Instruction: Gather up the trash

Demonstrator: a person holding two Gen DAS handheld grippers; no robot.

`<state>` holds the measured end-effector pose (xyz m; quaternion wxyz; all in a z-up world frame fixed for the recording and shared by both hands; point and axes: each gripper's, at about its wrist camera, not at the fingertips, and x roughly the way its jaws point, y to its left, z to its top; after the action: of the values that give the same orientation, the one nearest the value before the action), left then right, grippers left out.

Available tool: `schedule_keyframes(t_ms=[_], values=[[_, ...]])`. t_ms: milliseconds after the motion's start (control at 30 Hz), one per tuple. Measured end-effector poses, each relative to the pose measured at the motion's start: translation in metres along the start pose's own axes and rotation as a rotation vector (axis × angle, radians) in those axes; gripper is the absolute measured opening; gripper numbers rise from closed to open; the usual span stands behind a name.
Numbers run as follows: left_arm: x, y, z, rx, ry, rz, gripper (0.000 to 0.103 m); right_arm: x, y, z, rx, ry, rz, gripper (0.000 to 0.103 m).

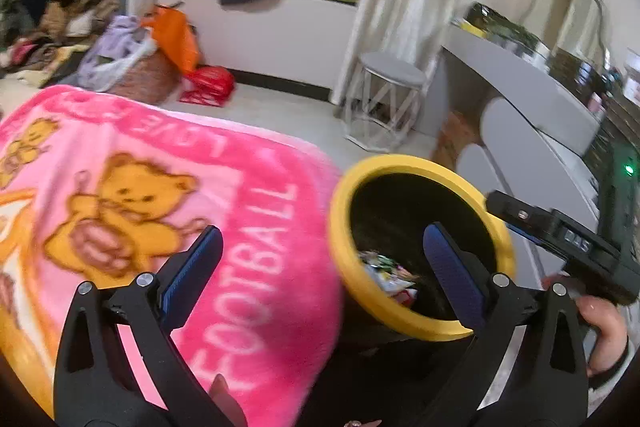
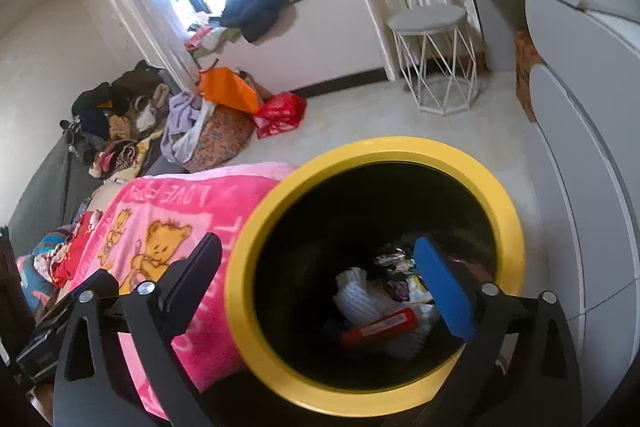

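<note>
Bedroom floor: yellow-rimmed black round bin (image 2: 514, 227) being straddled by right gripper (image 2: 324, 283) fingers; both it and left gripper (image 1: 324, 275) being held wide open, empty.

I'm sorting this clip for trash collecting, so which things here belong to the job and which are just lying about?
Job: yellow-rimmed bin, trash inside, left gripper, right gripper, both open and empty.
Lying about: pink blanket, stool, clothes pile, orange bag.

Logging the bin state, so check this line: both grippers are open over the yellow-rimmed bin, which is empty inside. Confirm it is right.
Not quite. The yellow-rimmed bin is not empty: the right wrist view shows trash at its bottom, including wrappers and a red tube. The rest stands: left gripper and right gripper are both open.
</note>
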<state>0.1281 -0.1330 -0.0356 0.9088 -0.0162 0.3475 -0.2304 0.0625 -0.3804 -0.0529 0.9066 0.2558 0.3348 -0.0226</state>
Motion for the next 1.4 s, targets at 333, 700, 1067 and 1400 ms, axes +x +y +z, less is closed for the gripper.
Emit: schedule_keyframes(t_ms=[333,700,1067,1400], values=[[-0.059,0.033,-0.022,-0.024,-0.138,0.176,0.092,-0.031,0.063,-0.045,-0.223,-0.218,0.045,0.097],[-0.085,0.037,-0.045,0.005,-0.195,0.248,0.093,-0.053,0.084,-0.069,-0.306,-0.343,0.048,0.097],[-0.087,0.034,-0.046,-0.006,-0.203,0.241,0.093,-0.056,0.085,-0.073,-0.310,-0.350,0.035,0.097],[-0.088,0.033,-0.047,-0.013,-0.202,0.244,0.093,-0.056,0.086,-0.073,-0.311,-0.348,0.034,0.097]])
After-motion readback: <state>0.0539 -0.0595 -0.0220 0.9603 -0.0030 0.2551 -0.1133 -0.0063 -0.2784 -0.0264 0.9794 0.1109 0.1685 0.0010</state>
